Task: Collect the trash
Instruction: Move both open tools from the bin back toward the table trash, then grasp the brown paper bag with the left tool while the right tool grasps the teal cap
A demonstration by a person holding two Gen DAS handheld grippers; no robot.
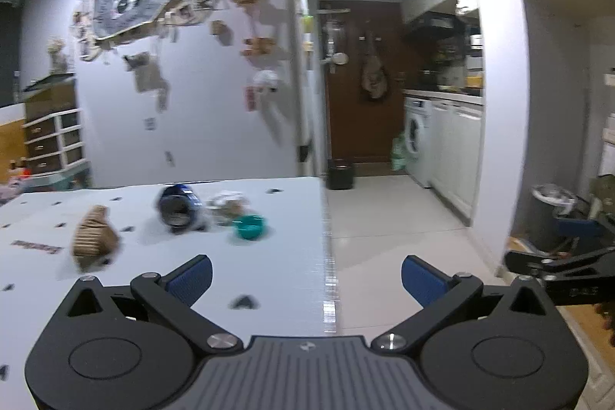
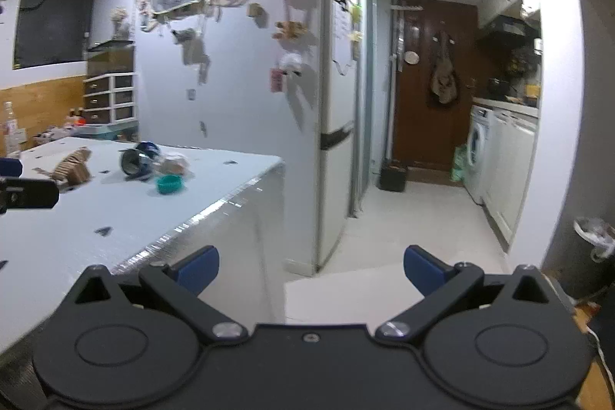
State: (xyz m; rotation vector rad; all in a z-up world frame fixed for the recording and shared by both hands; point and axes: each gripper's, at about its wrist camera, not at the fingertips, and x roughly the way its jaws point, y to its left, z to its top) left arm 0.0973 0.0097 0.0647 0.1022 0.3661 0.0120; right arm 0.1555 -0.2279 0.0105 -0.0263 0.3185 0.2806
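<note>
Both grippers hang with jaws spread wide and nothing between them, the left gripper (image 1: 306,279) over the near corner of a white table (image 1: 269,279), the right gripper (image 2: 311,269) off the table's edge above pale floor. The trash sits well ahead across the tabletop: a crumpled brown paper piece (image 1: 94,237), a dark blue can (image 1: 178,208) lying on its side, a clear crumpled wrapper (image 1: 228,204) just beside it, and a teal cap (image 1: 250,226) in front. Nothing stands between the left gripper and the litter. A lined bin (image 2: 594,248) stands on the floor at right, near the kitchen doorway.
</note>
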